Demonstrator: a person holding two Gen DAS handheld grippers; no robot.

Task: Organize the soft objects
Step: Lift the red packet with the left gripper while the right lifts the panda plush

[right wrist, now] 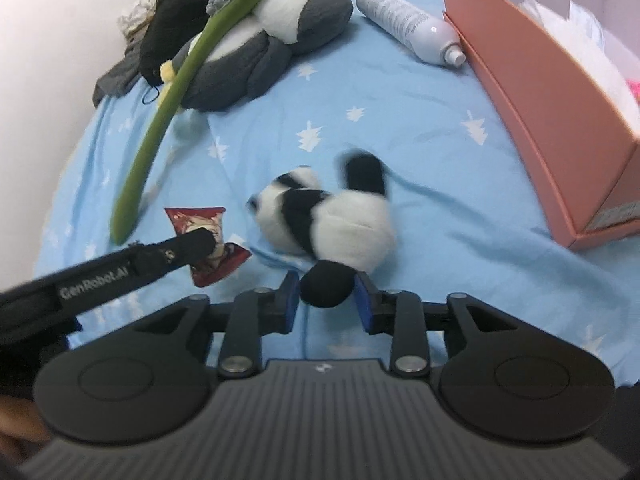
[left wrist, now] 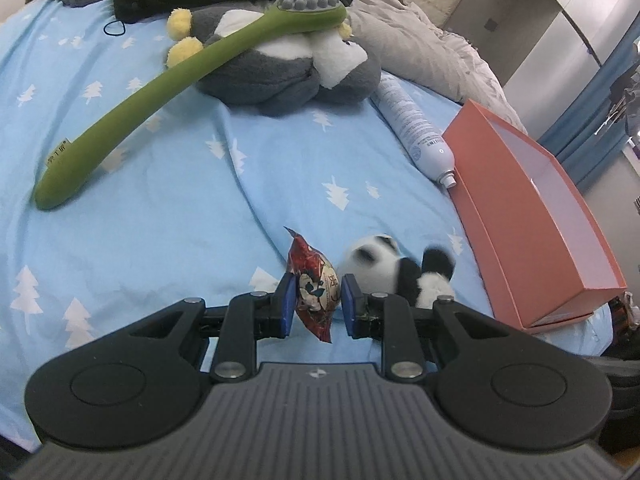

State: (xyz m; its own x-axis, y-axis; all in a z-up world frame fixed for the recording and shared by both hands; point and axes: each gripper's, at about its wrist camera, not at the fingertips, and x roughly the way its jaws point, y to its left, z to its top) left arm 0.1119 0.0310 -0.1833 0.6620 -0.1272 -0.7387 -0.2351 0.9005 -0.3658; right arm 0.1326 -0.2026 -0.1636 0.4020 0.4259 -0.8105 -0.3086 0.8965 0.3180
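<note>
- Red and crinkly, the snack packet is sitting pinched between the blue pads of the left gripper, its top corner sticking up above the jaws.
- Over in the right wrist view, that same packet is hanging off the black fingers reaching in from the left, above the blue tree-print bedsheet.
- Right gripper is showing its jaws parted, and the panda plush is poking one black paw into the gap; the pads are not pressing on it.
- Panda is lying on the sheet just beside the packet and looking blurred.
- Orange box is sitting open at the right edge of the bed, with something white inside it.
- White spray bottle is lying on its side, nozzle up against the box wall.
- Further back, a grey penguin plush is lying with a long green massage stick resting across it.
</note>
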